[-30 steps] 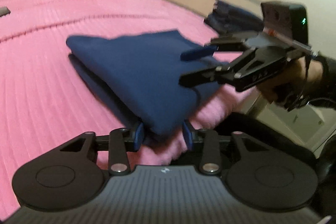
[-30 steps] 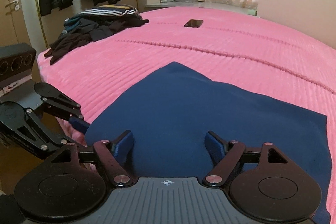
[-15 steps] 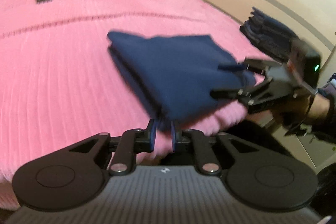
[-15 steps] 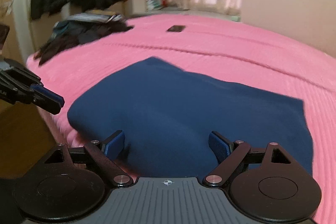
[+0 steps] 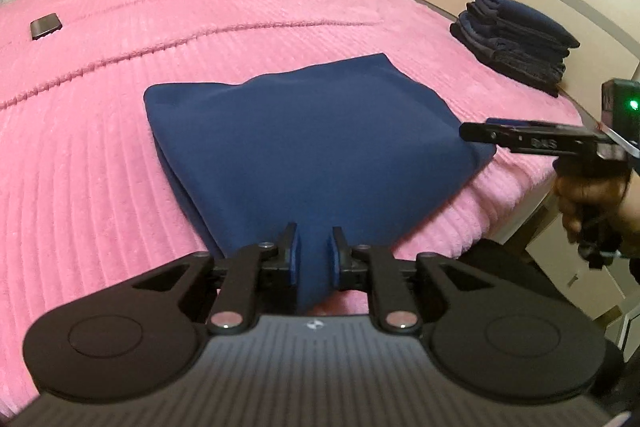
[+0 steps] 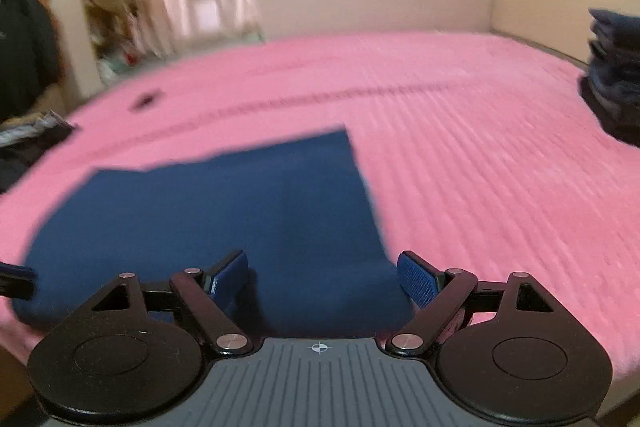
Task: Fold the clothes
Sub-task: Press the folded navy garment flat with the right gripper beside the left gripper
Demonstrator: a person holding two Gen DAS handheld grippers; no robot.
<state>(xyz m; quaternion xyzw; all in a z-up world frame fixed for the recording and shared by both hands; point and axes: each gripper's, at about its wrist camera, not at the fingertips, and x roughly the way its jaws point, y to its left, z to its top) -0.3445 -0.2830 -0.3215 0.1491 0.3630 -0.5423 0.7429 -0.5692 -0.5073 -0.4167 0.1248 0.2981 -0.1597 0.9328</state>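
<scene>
A folded navy blue garment (image 5: 304,143) lies on the pink bed (image 5: 120,75) near its front edge. My left gripper (image 5: 314,259) is shut on the garment's near corner, with cloth pinched between the blue pads. In the right wrist view the garment (image 6: 224,219) lies just ahead. My right gripper (image 6: 324,275) is open and empty above the garment's near edge. The right gripper also shows in the left wrist view (image 5: 476,131) at the garment's right corner.
A stack of folded dark clothes (image 5: 516,39) sits at the bed's far right corner, also in the right wrist view (image 6: 616,83). A dark phone (image 5: 46,25) lies far left on the bed. Unfolded clothes (image 6: 24,143) lie at the left.
My left gripper closed onto the garment's near corner. My right gripper stayed open and swung round toward the garment's right side.
</scene>
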